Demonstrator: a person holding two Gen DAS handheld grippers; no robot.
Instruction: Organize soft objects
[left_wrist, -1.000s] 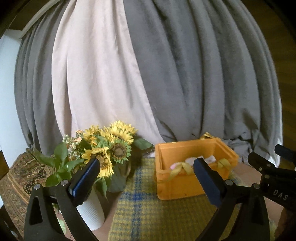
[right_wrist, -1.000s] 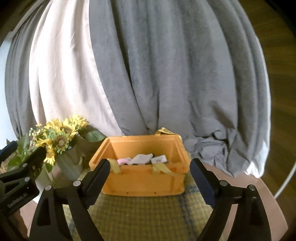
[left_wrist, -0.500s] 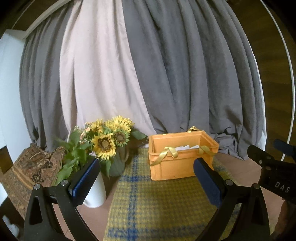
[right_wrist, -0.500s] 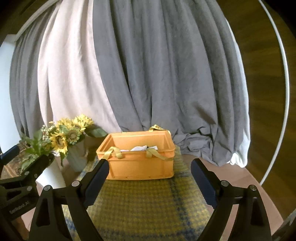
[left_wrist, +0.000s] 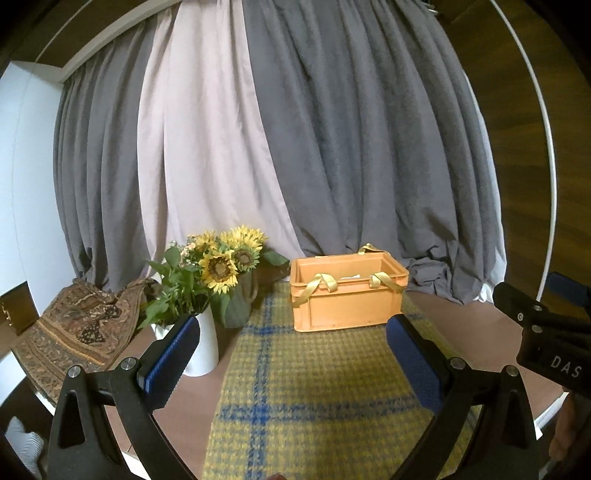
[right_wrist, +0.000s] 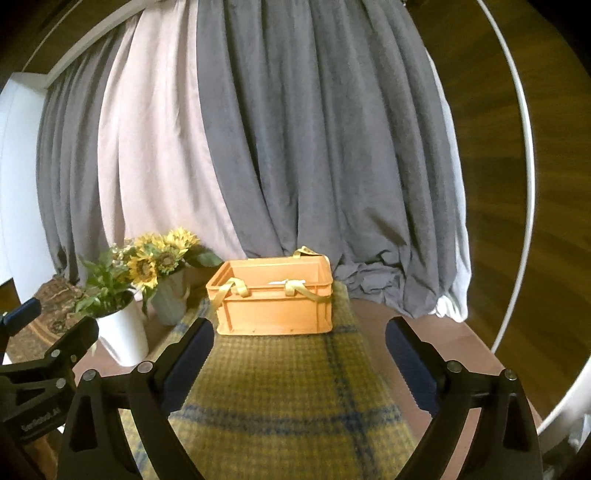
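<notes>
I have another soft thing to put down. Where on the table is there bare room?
Free: the plaid cloth in front of the orange crate, and bare tabletop right of the cloth. Crowded: the left side, with the white vase, sunflowers and patterned fabric.

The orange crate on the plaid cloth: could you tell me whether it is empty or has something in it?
Not empty. The orange crate stands upright and open-topped, with something white just visible above its front rim; how full it is cannot be told.

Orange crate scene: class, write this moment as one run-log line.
left gripper: open, empty | right gripper: jaws opening, empty | orange crate: on plaid cloth, yellow ribbons over rim | flowers: beside crate
</notes>
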